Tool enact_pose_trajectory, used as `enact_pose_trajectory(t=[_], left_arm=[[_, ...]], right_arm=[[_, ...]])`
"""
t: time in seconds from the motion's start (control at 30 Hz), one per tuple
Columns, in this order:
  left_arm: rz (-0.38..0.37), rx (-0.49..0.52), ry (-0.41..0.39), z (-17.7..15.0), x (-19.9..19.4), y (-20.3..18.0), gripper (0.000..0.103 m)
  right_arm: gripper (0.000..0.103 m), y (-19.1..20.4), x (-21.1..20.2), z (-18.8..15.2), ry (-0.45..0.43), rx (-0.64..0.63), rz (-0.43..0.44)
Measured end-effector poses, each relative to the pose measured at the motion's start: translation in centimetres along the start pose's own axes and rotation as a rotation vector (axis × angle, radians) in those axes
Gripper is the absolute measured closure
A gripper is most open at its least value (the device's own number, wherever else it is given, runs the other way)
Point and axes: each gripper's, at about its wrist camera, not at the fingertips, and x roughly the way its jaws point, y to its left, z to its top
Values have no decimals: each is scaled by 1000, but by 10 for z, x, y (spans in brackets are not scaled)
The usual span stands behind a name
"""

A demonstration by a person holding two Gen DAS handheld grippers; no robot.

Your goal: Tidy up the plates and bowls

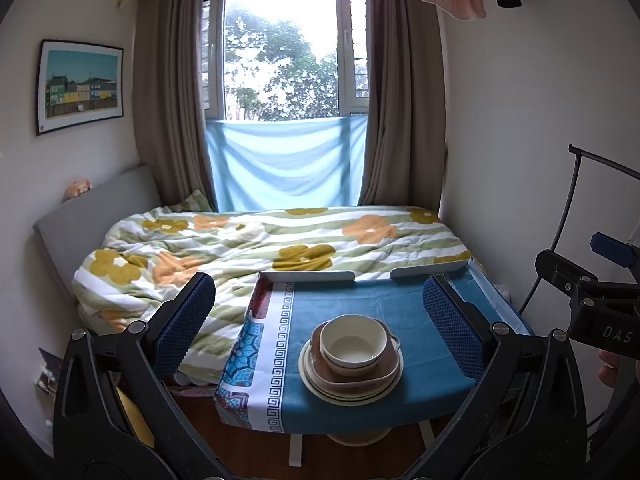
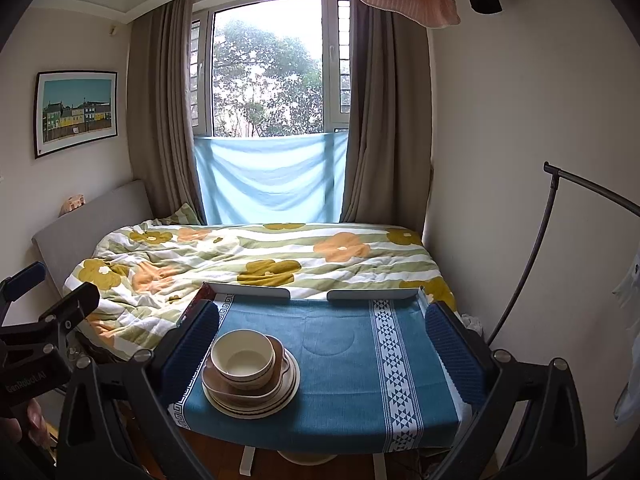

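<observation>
A cream bowl (image 1: 354,346) sits in a brown dish (image 1: 384,378), which rests on a stack of cream plates (image 1: 348,394) on the blue-clothed table (image 1: 360,304). My left gripper (image 1: 318,324) hangs open above the table's front, back from the stack, with nothing between its fingers. In the right wrist view the same bowl (image 2: 243,354), brown dish (image 2: 280,364) and plates (image 2: 260,406) lie at the table's (image 2: 340,352) left front. My right gripper (image 2: 322,338) is open and holds nothing; its left finger (image 2: 192,348) stands just left of the stack.
A bed with a flowered quilt (image 1: 260,248) lies behind and left of the table. A white rail (image 1: 308,276) edges the table's far side. A black lamp stand (image 2: 532,248) arcs at the right. A hand holds the other gripper's body (image 1: 592,300) at the right edge.
</observation>
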Motion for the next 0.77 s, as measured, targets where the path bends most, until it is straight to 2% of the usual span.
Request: enact_pose_trajectory(t=[0.3,0.43,0.57,0.77], left_arm=[[14,9,-16,2,1,-5,0],[40,11,-57,3,-3,-6,0],[85,32,-57,3,0,-9,0],[71,25,-48,2,4,-7,0]], right_arm=[[1,-1,0,1,-8,6,1],[1,-1,0,1,-7,6,1],[1,-1,0,2,-4,8,1],[1,0,0,1,-6,8,0]])
